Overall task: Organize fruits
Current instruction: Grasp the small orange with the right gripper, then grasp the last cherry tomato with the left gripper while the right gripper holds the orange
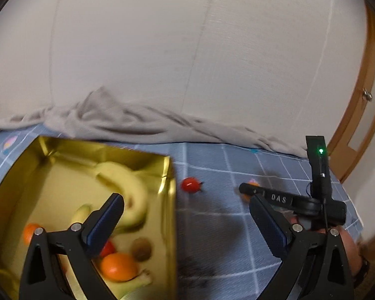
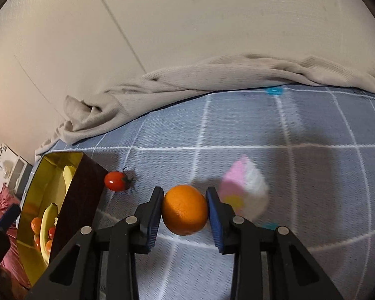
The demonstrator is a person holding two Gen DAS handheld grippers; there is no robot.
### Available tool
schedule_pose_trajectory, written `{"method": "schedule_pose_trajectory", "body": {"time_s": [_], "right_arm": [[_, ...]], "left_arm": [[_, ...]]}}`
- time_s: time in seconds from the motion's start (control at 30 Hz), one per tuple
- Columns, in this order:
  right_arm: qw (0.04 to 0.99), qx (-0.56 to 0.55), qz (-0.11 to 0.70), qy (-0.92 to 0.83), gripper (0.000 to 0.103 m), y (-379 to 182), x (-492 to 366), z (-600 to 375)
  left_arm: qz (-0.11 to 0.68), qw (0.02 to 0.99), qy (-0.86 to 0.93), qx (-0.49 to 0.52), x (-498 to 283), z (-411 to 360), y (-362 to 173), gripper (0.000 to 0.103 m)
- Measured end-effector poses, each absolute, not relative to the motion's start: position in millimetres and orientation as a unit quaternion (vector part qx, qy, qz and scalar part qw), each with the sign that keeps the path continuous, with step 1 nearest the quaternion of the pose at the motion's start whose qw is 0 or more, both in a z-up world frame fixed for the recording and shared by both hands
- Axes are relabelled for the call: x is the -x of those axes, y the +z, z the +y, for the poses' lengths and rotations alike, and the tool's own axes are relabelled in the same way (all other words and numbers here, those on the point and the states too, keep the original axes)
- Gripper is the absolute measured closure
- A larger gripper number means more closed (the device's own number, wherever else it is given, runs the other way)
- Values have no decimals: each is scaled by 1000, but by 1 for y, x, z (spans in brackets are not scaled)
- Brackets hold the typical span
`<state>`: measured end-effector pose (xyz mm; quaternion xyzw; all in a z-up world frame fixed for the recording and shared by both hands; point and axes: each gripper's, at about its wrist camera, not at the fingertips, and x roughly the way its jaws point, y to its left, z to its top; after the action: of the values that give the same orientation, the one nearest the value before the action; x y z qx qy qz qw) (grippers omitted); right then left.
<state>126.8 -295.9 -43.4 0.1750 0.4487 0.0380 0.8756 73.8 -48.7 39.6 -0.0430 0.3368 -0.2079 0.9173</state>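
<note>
My right gripper (image 2: 184, 197) is shut on an orange (image 2: 185, 211), low over the blue checked cloth (image 2: 237, 130). Just left of it, a red cherry tomato (image 2: 116, 180) lies on the cloth beside the dark outer wall of a gold tin box (image 2: 82, 200). In the left wrist view my left gripper (image 1: 185, 207) stands open and holds nothing. Its left finger hangs over the box (image 1: 171, 200) and its right finger over the cloth. Inside the box lie bananas (image 1: 130, 190), oranges (image 1: 118, 266), a kiwi (image 1: 141, 248) and a small tomato. The cherry tomato (image 1: 190, 184) lies just outside the box's right wall.
A crumpled grey blanket (image 2: 187, 80) runs along the wall at the far edge of the cloth. A pink and white motif (image 2: 245, 187) shows beside the held orange. The right gripper's black body (image 1: 280, 198) and a hand (image 1: 347, 247) appear at the right of the left wrist view.
</note>
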Motion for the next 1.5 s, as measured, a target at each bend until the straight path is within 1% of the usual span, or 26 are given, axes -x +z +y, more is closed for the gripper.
{"method": "schedule_pose_trajectory", "body": {"time_s": [0.2, 0.27, 0.3, 0.33, 0.37, 0.4, 0.5, 0.6, 0.67, 0.73, 0.83, 1.0, 1.1, 1.23, 1.27, 1.33, 1.37, 1.43, 1.5], "right_arm": [[877, -193, 439, 27, 68, -38, -108, -331], [874, -205, 441, 26, 68, -39, -104, -342], [872, -210, 442, 26, 68, -40, -102, -348], [870, -216, 442, 27, 68, -40, -100, -353], [870, -220, 440, 28, 68, -39, -97, -359], [870, -220, 440, 29, 68, -39, -96, -362], [869, -222, 441, 29, 68, -39, -90, -372], [862, -240, 445, 32, 68, -42, -87, -381], [857, -256, 446, 36, 68, -45, -86, -385], [851, -271, 448, 37, 68, -47, -86, -389], [850, -278, 447, 39, 68, -46, -86, -392], [849, -277, 448, 44, 68, -45, -86, -389], [848, -275, 450, 46, 68, -45, -87, -387], [847, -276, 451, 48, 68, -46, -87, -385], [847, -276, 451, 47, 68, -46, -87, -385], [847, -276, 452, 48, 68, -47, -87, -385], [847, -277, 451, 48, 68, -47, -87, -386], [846, -277, 452, 46, 68, -47, -87, -387], [846, -280, 451, 47, 68, -47, -87, -388]], "left_arm": [[334, 917, -218, -28, -94, -111, 44, 4], [352, 904, -228, -81, -113, -135, 40, 8], [364, 897, -230, -105, -122, -143, 37, 14], [379, 883, -238, -139, -133, -154, 34, 25], [392, 872, -247, -156, -141, -160, 31, 28], [415, 856, -256, -172, -155, -165, 27, 29], [464, 828, -264, -171, -180, -163, 17, 29], [489, 810, -262, -190, -196, -161, 4, 30], [500, 799, -266, -203, -200, -163, -4, 34], [510, 784, -279, -218, -202, -165, -11, 42], [518, 763, -292, -255, -201, -172, -17, 45], [516, 735, -296, -326, -195, -178, -27, 47], [508, 728, -294, -354, -191, -179, -32, 49], [501, 727, -294, -366, -187, -182, -38, 50], [498, 729, -296, -366, -185, -183, -37, 51], [501, 727, -300, -360, -185, -182, -37, 59], [502, 727, -304, -358, -184, -182, -36, 61], [501, 724, -311, -357, -182, -181, -36, 70], [503, 724, -314, -353, -180, -178, -35, 73]]}}
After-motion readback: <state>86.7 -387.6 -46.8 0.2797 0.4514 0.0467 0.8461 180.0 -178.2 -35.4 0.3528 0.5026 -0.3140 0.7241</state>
